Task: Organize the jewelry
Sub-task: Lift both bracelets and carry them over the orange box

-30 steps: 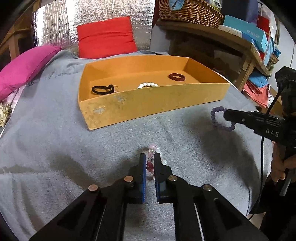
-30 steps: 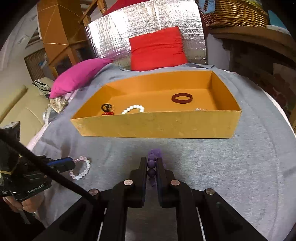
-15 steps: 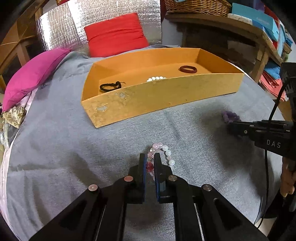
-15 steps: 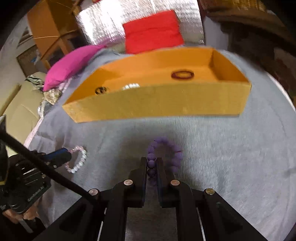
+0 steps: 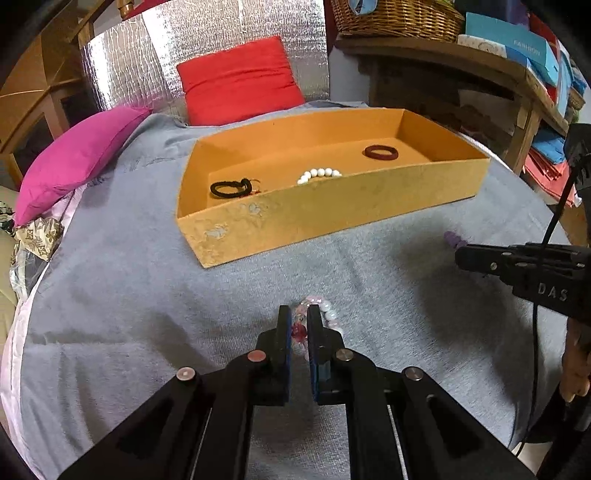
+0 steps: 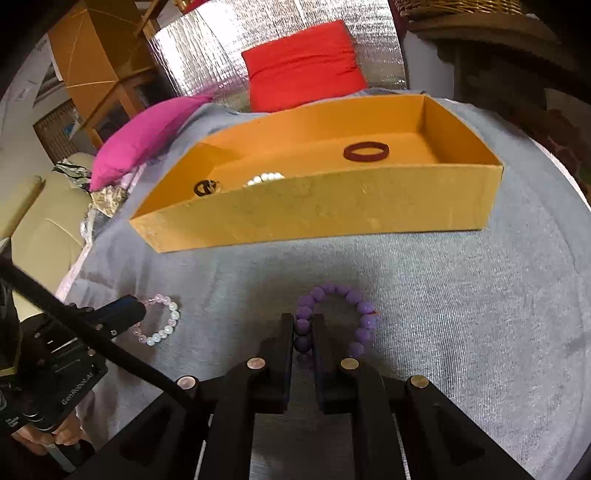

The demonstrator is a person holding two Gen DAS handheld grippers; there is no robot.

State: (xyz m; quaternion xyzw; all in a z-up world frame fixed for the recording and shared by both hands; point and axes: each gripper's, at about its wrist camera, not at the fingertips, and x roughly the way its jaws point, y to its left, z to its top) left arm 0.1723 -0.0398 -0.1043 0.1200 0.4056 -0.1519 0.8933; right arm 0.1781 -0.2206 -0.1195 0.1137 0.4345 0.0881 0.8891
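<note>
The yellow tray's near wall point(image 5: 332, 206) hides part of the white bead bracelet point(image 5: 319, 173) inside it. In the left wrist view the purple bead bracelet point(image 5: 455, 239) shows only a few beads past the right gripper point(image 5: 461, 256). The wicker basket point(image 5: 391, 16) is cut off by the top edge.

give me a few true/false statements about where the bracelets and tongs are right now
1. The left tongs are shut on the pink and white bracelet. True.
2. The purple bead bracelet lies inside the orange tray. False: the right tongs grip it in front of the tray, over the grey cloth.
3. A dark red ring lies in the tray. True.
4. The white bead bracelet lies on the cloth outside the tray. False: it is in the tray.
5. The tray holds a black hair tie. True.
</note>
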